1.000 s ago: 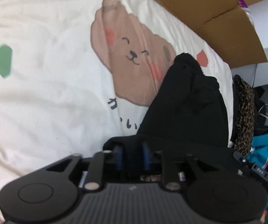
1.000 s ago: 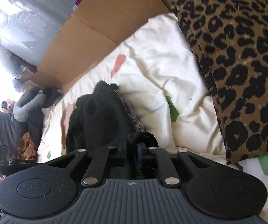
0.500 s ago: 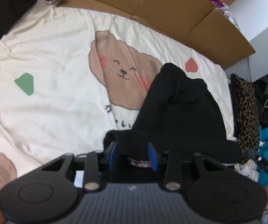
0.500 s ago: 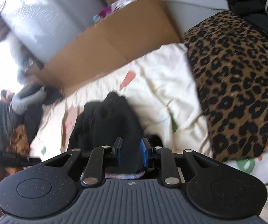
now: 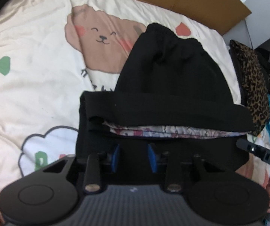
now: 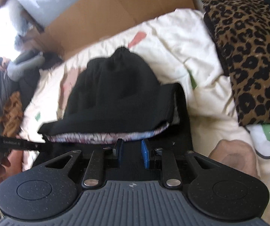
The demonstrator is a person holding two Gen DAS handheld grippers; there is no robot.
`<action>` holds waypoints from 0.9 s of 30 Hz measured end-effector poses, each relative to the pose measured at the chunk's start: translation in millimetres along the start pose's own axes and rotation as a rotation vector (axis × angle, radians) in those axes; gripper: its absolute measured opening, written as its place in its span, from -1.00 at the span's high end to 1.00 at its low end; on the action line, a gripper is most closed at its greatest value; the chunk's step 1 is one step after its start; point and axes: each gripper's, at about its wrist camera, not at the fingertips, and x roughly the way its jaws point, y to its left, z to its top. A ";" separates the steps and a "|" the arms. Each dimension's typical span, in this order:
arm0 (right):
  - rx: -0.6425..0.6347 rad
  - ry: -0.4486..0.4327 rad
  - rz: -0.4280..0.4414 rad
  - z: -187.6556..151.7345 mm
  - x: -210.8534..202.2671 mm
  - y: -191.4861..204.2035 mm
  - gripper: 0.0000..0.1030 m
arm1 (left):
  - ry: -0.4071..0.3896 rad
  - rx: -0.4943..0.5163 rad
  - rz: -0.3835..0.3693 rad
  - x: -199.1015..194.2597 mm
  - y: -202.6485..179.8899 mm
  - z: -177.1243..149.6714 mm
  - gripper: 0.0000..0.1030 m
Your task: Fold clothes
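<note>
Left gripper (image 5: 133,157): jaws partly open, black cloth between the blue pads, grip or mere contact not clear. Right gripper (image 6: 132,154): jaws narrower, just been opening, black cloth between them, same doubt. Beyond both, the black garment (image 5: 172,86) lies folded on the cream bear-print blanket (image 5: 31,94), patterned lining (image 5: 172,132) showing at its near edge. Leopard-print cushion (image 6: 251,52) lies right, cardboard (image 5: 200,0) far.

The folded garment (image 5: 172,86) lies on the bedspread (image 5: 31,94), near its right edge. The cushion (image 5: 253,86) lies just beside it at that edge. Cardboard (image 5: 200,1) lines the bedspread's far edge.
</note>
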 end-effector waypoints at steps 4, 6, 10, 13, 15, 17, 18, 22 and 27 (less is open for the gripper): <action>-0.036 0.039 -0.025 -6.0 15.5 5.7 0.56 | 0.002 0.006 0.037 13.6 -1.8 -3.0 0.36; -0.065 0.035 -0.045 -7.8 20.7 7.7 0.53 | -0.020 0.020 0.059 16.2 -5.0 -3.7 0.36; -0.056 -0.008 -0.048 -8.7 29.0 6.2 0.56 | -0.046 0.007 0.101 21.0 -10.3 -1.2 0.36; -0.031 -0.037 -0.034 -5.3 32.8 4.2 0.56 | -0.055 -0.003 0.147 22.5 -19.3 7.3 0.39; -0.004 -0.050 -0.012 -0.2 35.4 0.5 0.56 | -0.062 -0.013 0.167 19.0 -26.6 14.1 0.39; 0.020 -0.066 0.005 9.4 38.1 -2.4 0.56 | -0.070 -0.040 0.173 13.8 -31.8 20.2 0.39; 0.023 -0.071 0.008 14.4 40.1 -2.4 0.55 | -0.072 -0.051 0.181 11.8 -34.1 23.0 0.39; 0.013 -0.061 0.012 34.0 43.1 2.8 0.55 | -0.080 -0.050 0.209 8.3 -41.4 33.9 0.39; -0.005 -0.083 0.017 46.9 33.5 13.4 0.55 | -0.092 -0.032 0.196 0.7 -43.6 44.0 0.39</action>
